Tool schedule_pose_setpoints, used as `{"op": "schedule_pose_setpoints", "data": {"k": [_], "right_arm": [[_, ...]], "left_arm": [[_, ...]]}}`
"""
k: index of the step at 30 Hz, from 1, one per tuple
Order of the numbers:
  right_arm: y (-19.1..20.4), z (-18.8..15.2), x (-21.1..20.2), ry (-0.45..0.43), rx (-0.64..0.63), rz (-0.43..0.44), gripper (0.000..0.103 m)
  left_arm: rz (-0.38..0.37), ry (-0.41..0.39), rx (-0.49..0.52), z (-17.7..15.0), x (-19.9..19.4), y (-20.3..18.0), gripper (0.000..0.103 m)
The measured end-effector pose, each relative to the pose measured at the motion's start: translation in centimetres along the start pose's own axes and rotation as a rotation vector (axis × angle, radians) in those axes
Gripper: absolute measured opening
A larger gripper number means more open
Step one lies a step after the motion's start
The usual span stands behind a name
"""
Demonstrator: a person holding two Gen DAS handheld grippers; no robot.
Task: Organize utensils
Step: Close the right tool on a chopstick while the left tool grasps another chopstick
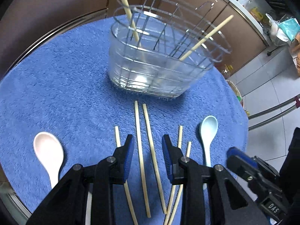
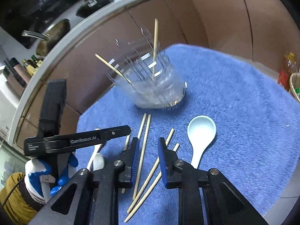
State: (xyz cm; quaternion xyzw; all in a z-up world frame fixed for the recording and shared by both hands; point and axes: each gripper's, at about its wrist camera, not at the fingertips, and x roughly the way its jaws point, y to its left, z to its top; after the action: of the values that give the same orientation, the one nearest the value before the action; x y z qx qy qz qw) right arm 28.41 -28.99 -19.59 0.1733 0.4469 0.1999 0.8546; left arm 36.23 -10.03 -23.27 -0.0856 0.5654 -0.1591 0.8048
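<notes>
left wrist view: my left claw (image 1: 148, 146) is spread, empty, straddling two chopsticks (image 1: 139, 150) on the towel (image 1: 75, 86). right claw (image 2: 148, 150) spread too. basket (image 1: 150, 71) sits far, centre. i'd drop square, pinch one stick mid-length.

Clear wire-and-plastic utensil holder (image 1: 159, 63) blocks far centre; pale wooden chopsticks (image 1: 141, 159) strewn btwn it & grippers; bare blue towel (image 1: 65, 86) to its left.
</notes>
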Motion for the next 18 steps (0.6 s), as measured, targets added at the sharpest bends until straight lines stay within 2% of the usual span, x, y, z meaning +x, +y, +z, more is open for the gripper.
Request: {"op": "schedule_pose_setpoints", "data": {"k": [10,18], "right_arm": [[-1.5,1.6,6.4,0.151,0.036,-0.105,0.013],[-2.0,1.6,8.7,0.206,0.012,-0.184,0.013]], "left_arm": [[0.002,0.069,-0.018,2.0,3.6,1.4,0.022],[0.015,0.083,-0.008,2.3,4.6,1.7,0.016]]}}
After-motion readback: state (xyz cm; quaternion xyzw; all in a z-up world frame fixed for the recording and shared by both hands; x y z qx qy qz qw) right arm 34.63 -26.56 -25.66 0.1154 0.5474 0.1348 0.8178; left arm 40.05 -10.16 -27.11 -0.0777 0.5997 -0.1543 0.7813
